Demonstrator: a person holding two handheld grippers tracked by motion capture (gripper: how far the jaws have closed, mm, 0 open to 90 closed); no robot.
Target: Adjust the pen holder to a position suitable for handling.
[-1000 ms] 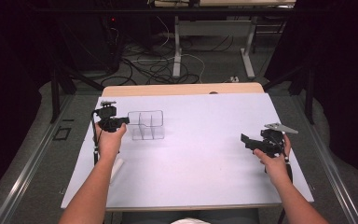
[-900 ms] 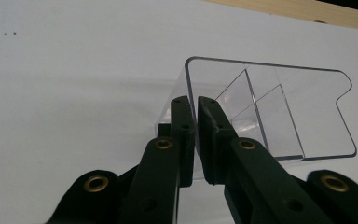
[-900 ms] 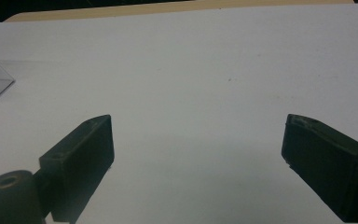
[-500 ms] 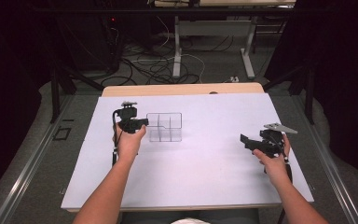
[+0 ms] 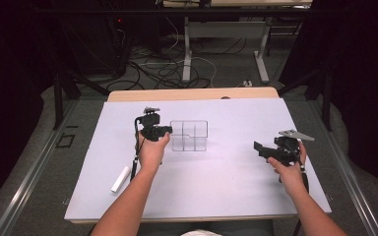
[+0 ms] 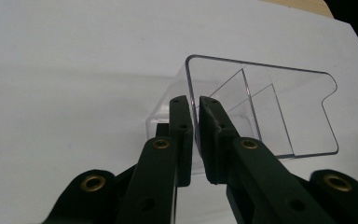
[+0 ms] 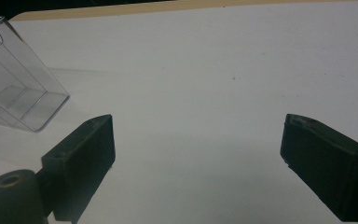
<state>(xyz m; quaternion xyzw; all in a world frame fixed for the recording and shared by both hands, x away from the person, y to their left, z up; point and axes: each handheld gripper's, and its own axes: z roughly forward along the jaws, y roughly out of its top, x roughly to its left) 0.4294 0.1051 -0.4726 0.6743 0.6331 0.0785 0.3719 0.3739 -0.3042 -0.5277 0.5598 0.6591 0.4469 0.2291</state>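
On the white table [image 5: 226,187] the clear plastic organizer [image 5: 189,135], likely light, stiff and slick, sits best pinched by its thin wall, where the left gripper [image 6: 195,112] is clamped, while the right gripper [image 7: 196,149] gapes empty

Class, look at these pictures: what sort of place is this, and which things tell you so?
Probably a lab or recording workspace, not a home. A white table stands on a bare floor, loose cables trail behind it among metal desk legs, and dark curtains close in the sides.
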